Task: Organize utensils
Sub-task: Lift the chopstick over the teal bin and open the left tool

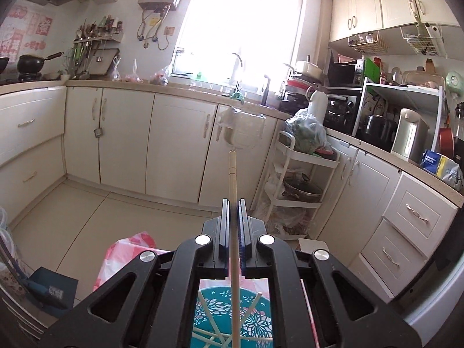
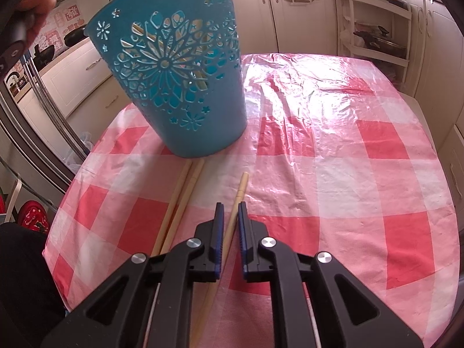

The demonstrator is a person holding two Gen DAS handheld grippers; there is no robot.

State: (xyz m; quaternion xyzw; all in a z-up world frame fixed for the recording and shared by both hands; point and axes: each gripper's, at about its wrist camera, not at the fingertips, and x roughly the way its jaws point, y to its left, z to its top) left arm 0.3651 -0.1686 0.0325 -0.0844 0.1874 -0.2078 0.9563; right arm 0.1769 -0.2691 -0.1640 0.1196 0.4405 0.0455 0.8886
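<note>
Left gripper: jaws clamped on a chopstick, which runs lengthwise through the pads and sticks out past the tips toward the far cabinets; its near end passes back under the gripper body. Below it, seen through the frame, the teal bin with several chopsticks lying crossed inside. Right gripper: pointed down at the checked tablecloth, jaws narrow but not pinching. A second chopstick lies on the cloth between the pads, closer to the left pad, a visible gap to the right one; its far end reaches beyond the tips toward the bin. Two more chopsticks lie side by side just left of the jaws, their far ends at the bin's base. A hand shows at upper left.
</note>
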